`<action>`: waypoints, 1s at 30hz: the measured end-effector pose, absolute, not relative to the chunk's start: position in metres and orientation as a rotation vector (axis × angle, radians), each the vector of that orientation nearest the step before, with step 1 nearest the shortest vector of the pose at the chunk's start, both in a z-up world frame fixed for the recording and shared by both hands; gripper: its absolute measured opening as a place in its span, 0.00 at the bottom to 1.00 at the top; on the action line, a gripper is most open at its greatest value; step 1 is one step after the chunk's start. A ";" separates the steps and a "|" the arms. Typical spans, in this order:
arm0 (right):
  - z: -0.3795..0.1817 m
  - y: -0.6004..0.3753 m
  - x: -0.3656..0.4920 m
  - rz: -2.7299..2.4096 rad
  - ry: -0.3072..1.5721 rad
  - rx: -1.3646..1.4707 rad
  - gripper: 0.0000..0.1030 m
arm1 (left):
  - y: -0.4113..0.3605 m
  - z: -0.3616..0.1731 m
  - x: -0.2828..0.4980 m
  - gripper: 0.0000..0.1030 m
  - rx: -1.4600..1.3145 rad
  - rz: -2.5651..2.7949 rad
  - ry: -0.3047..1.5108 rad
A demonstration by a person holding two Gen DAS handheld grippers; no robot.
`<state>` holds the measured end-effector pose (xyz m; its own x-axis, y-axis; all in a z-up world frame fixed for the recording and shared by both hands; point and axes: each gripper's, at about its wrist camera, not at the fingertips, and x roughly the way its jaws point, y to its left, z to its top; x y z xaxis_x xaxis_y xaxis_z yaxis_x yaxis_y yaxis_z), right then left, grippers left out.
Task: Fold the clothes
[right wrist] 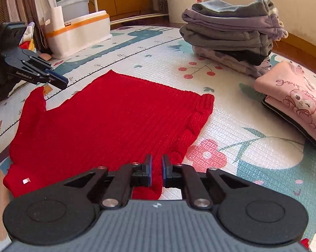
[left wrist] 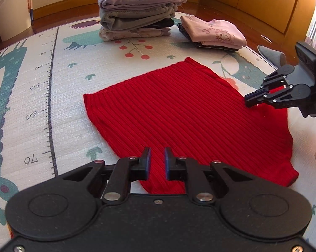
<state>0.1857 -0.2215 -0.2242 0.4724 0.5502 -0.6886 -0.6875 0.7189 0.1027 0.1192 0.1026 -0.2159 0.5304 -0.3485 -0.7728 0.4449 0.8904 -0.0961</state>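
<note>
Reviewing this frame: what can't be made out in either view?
- Near hem of the red knit garment: left wrist view, hidden under the left gripper.
- Whether the right gripper pinches fabric: right wrist view, its own body covers the contact.
- Items low in the grey clothes stack: both views, only folded edges show.

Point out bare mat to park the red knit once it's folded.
Free: the mat strip between the red knit and the grey stack, and left of the knit by the printed ruler. Crowded: far edge, grey stack beside the pink pile.
</note>
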 end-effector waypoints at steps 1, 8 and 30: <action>-0.230 -0.217 0.185 0.768 0.791 -0.233 0.11 | 0.098 -0.227 0.114 0.09 0.134 -0.469 0.929; -0.226 -0.207 0.170 0.753 0.794 -0.257 0.15 | 0.092 -0.221 0.089 0.09 0.183 -0.435 0.849; -0.232 -0.156 0.112 0.853 0.809 -0.528 0.21 | 0.236 -0.247 0.067 0.55 0.151 0.111 0.974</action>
